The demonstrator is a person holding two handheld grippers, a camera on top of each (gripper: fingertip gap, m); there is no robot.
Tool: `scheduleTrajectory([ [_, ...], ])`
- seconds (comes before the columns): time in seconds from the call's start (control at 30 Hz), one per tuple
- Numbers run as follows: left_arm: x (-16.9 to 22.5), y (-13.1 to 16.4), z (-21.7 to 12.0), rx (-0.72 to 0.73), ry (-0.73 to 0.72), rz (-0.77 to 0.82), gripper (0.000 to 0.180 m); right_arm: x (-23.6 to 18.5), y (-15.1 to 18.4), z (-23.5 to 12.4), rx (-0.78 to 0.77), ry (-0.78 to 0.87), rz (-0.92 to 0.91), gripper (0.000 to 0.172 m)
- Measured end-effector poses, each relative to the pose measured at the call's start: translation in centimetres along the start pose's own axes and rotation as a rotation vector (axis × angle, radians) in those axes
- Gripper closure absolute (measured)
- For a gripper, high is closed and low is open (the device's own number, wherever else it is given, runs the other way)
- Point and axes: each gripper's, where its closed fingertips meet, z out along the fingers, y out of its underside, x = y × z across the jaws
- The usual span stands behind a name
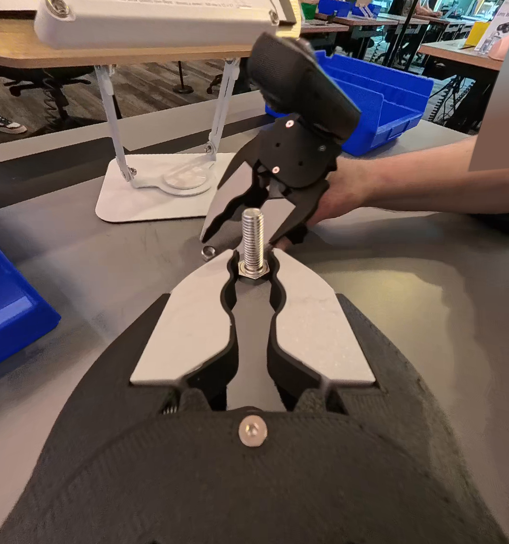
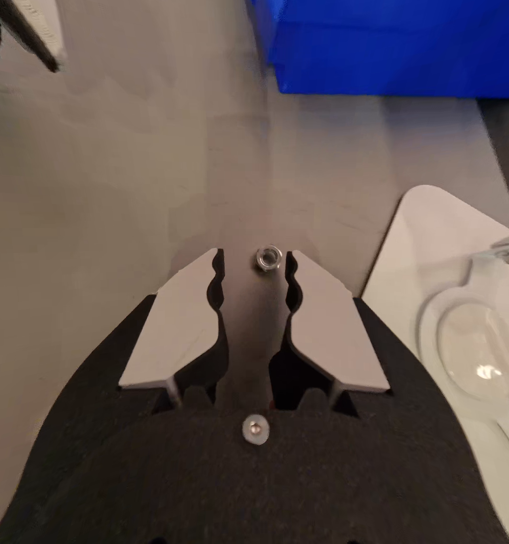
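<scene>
left fingers [image 1: 251, 259]: we see them pinching the hex head of a bolt [image 1: 252, 238], shaft straight up
right fingers [image 2: 254, 259]: spread wide, gripping nothing
nut [image 2: 267, 263]: flat on the worktop [image 2: 129, 176], between the right tips, nearer that side's

The bolt [image 1: 252, 241] is stood upright on the table [image 1: 380, 309], head down, between the left gripper's [image 1: 252, 266] fingertips. Just left of the bolt and beyond it a nut [image 1: 208, 252] is laid. Behind the bolt a stand's base plate [image 1: 147, 200] is set, with a bin [image 1: 394, 100] farther back to the right.
</scene>
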Motion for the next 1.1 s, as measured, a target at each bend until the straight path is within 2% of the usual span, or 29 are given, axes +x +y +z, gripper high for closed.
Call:
scheduleTrajectory([
  [0.13, -0.1, 0.5, 0.2, -0.007, 0.011, -0.008, 0.162, 1.3, 0.2, 0.9, -0.042, -0.001, 0.012, 0.136],
  [0.3, -0.3, 0.8, 0.2, -0.014, 0.014, -0.01, 0.162, 0.8, 0.6, 0.9, -0.076, -0.064, 0.008, 0.143],
  [0.4, -0.4, 1.0, 0.3, -0.02, 0.015, -0.012, 0.162, 0.6, 1.0, 0.4, -0.098, -0.073, 0.006, 0.136],
  [0.63, -0.2, 1.1, 0.5, -0.026, 0.017, -0.009, 0.162, 1.3, 2.3, -0.6, -0.126, -0.075, 0.037, 0.146],
  [0.87, -0.3, 1.2, 0.6, -0.028, 0.007, -0.001, 0.162, 1.7, 2.5, -0.9, -0.132, -0.042, 0.067, 0.142],
  [1.0, -0.3, 1.7, 1.0, -0.04, 0.0, 0.011, 0.162, 1.3, 2.8, -1.0, -0.142, -0.054, 0.091, 0.154],
  [1.1, -0.1, 1.9, 1.2, -0.047, -0.003, 0.031, 0.162, 1.2, 2.4, -1.2, -0.127, -0.061, 0.079, 0.155],
])
